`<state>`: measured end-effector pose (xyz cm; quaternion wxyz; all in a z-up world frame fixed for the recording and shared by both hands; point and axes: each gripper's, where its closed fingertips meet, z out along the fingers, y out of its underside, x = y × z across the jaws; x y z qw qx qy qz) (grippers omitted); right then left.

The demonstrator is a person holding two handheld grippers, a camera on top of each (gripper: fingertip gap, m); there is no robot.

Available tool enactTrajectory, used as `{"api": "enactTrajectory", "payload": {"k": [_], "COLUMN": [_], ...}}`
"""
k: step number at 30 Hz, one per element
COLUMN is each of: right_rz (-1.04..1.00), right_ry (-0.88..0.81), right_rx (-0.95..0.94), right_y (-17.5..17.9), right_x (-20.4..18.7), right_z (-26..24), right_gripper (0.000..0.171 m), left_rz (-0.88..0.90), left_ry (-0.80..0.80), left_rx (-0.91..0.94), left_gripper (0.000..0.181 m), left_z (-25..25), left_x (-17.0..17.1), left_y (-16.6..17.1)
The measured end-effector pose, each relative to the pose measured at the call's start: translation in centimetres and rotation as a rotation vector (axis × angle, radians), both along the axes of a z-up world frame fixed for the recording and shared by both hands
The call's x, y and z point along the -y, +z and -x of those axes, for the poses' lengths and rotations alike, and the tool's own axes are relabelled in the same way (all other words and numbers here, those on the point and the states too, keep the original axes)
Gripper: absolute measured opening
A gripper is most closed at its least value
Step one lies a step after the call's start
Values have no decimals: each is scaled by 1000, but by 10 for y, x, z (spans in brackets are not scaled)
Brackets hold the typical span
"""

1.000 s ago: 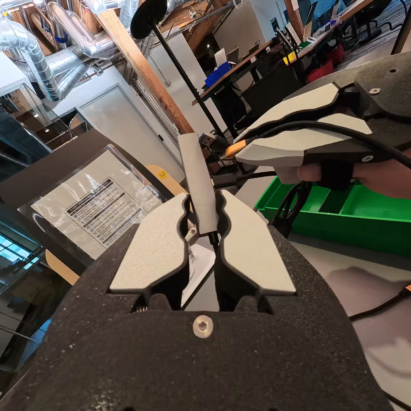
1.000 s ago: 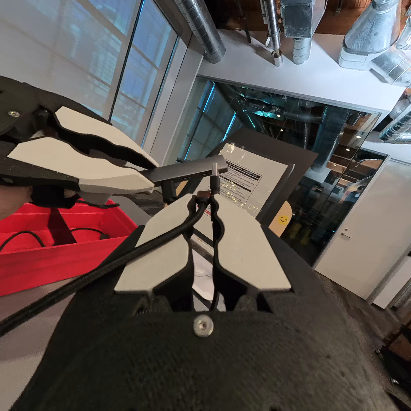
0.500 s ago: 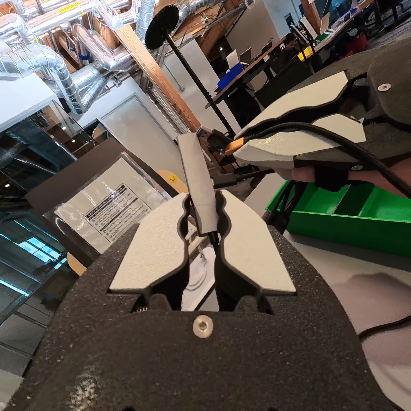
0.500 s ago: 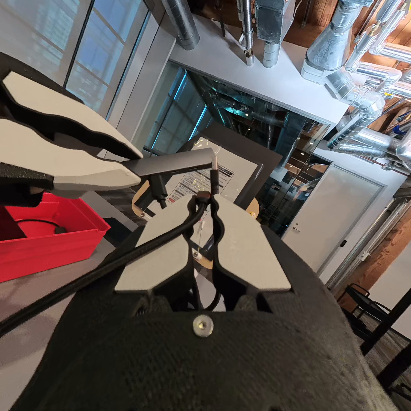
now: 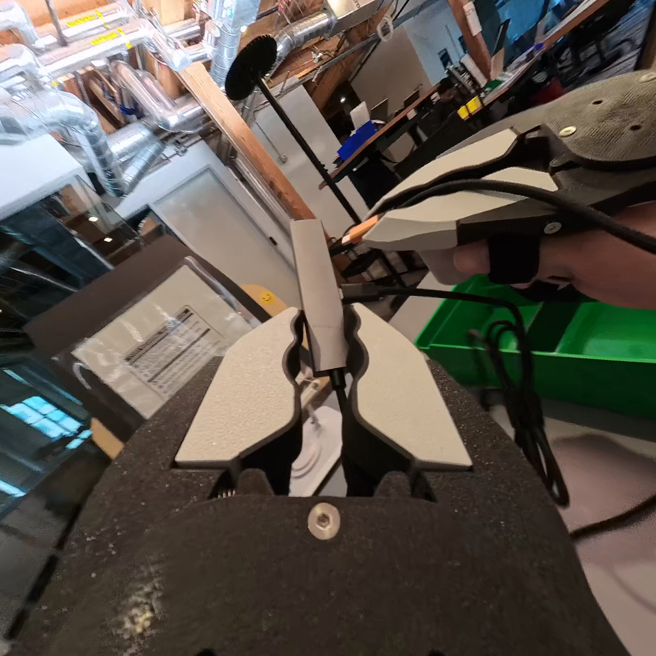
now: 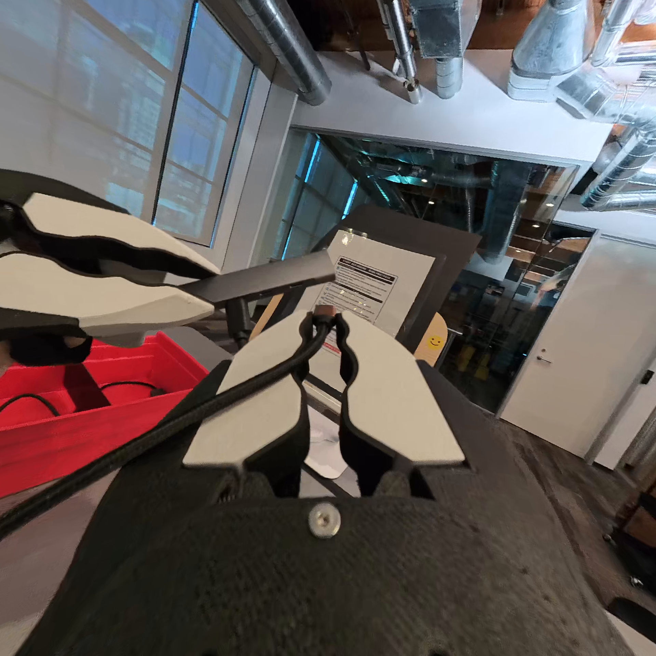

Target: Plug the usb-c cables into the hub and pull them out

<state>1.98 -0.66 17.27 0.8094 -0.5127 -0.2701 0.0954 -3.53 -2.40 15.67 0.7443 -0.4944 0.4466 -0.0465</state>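
My left gripper (image 5: pixel 322 316) is shut on the near end of a flat grey hub (image 5: pixel 314 269) and holds it up in the air. A black cable (image 5: pixel 360 291) is plugged into the hub's right side and hangs in loops. My right gripper (image 6: pixel 324 316) is shut on a braided cable's plug with an orange collar (image 6: pixel 326 311). In the left wrist view that gripper (image 5: pixel 369 230) holds the plug (image 5: pixel 358 234) pointing at the hub's right edge near its far end. I cannot tell whether it touches. In the right wrist view the hub (image 6: pixel 269 280) sticks out of the left gripper (image 6: pixel 213 287).
A green tray (image 5: pixel 532 358) sits on the grey table to the right in the left wrist view. A red tray (image 6: pixel 88 394) with a black cable inside sits on the left in the right wrist view. A framed sheet (image 6: pixel 358 284) stands beyond the table.
The orange-collared plug, earlier with its tip at the hub's far end, now sits lower and apart from that end. Both grippers have tilted and stayed shut.
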Motion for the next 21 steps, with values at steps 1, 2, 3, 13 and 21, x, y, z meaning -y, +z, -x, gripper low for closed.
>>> {"api": "enactTrajectory", "payload": {"k": [1, 2, 3, 13, 21], "right_rz": [13, 18, 18, -246, -252], "right_ry": [9, 25, 53, 167, 0], "right_rx": [8, 20, 34, 94, 208], "right_y": [0, 0, 1, 20, 14], "right_x": [0, 1, 3, 34, 33], "right_z": [0, 0, 0, -9, 16], "right_gripper": [13, 13, 13, 13, 13], "left_rz": [32, 69, 107, 430, 566], "left_ry": [-31, -67, -107, -477, -592], "left_rx": [17, 40, 66, 290, 397], "left_gripper": [22, 21, 22, 21, 21], "left_z": [-1, -2, -2, 5, 4], "left_x": [0, 1, 2, 18, 18], "left_y": [-1, -1, -1, 14, 16]}}
